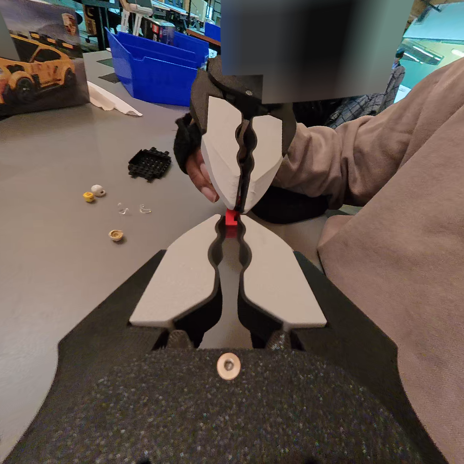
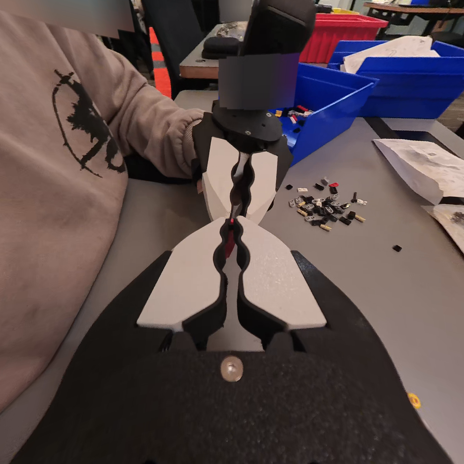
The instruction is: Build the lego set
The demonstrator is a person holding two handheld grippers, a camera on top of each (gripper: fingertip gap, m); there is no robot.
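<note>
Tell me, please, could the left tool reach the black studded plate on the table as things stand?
Probably not straight away. The left tool is shut on the red piece, tip to tip with the right tool. The bare table around the black studded plate leaves the path free once it lets go.

The left gripper (image 1: 230,221) pinches a red lego piece (image 1: 231,222) at its tips, and the right gripper (image 1: 238,209) meets it tip to tip, seemingly gripping the same piece. A black lego plate (image 1: 150,164) lies on the grey table (image 1: 62,251), near small loose pieces (image 1: 93,193).
</note>
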